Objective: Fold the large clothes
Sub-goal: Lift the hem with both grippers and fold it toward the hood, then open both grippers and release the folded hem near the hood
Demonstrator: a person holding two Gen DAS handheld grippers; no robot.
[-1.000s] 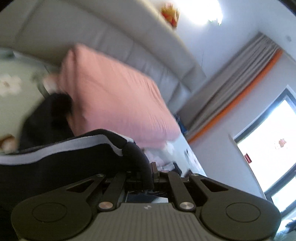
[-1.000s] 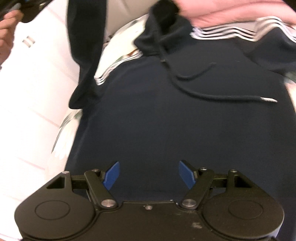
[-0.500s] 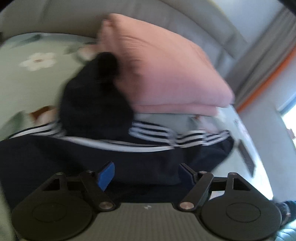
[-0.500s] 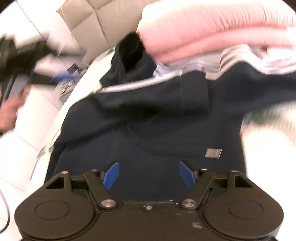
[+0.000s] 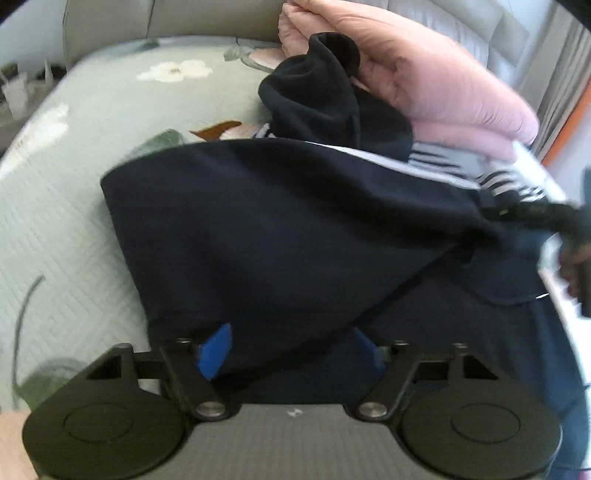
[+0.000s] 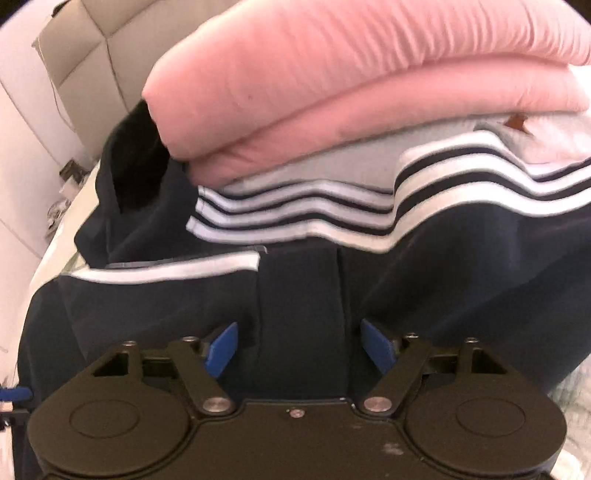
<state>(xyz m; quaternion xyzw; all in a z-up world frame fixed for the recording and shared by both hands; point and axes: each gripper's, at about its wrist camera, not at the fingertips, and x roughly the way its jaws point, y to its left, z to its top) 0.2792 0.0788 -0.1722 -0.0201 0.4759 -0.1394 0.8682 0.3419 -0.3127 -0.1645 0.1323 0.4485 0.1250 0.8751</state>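
A dark navy hoodie point(image 5: 295, 229) with white stripes lies spread on the bed, its hood point(image 5: 317, 96) bunched against a pink folded duvet point(image 5: 424, 81). My left gripper point(image 5: 291, 350) hangs low over a folded-over flap of it. Its jaws are closing with that fabric between the blue pads point(image 5: 214, 350), which still stand wide. My right gripper point(image 6: 299, 347) is at the striped sleeve area of the hoodie point(image 6: 443, 266). Its jaws are closing around a narrow navy fold point(image 6: 303, 314), and the pads point(image 6: 221, 347) are clear of it. A blurred hand point(image 5: 570, 269) shows at the right edge.
The bed's pale green floral quilt point(image 5: 74, 221) lies bare to the left of the hoodie. The pink duvet point(image 6: 332, 74) is stacked just behind the stripes. A grey padded headboard point(image 5: 184, 18) is behind, a cluttered bedside surface point(image 5: 18, 92) far left, and curtains point(image 5: 565, 74) at the right.
The left gripper let go of the striped fabric it held up and dropped low onto the hoodie. The right gripper swept across the hoodie's body to the striped sleeve by the pink duvet.
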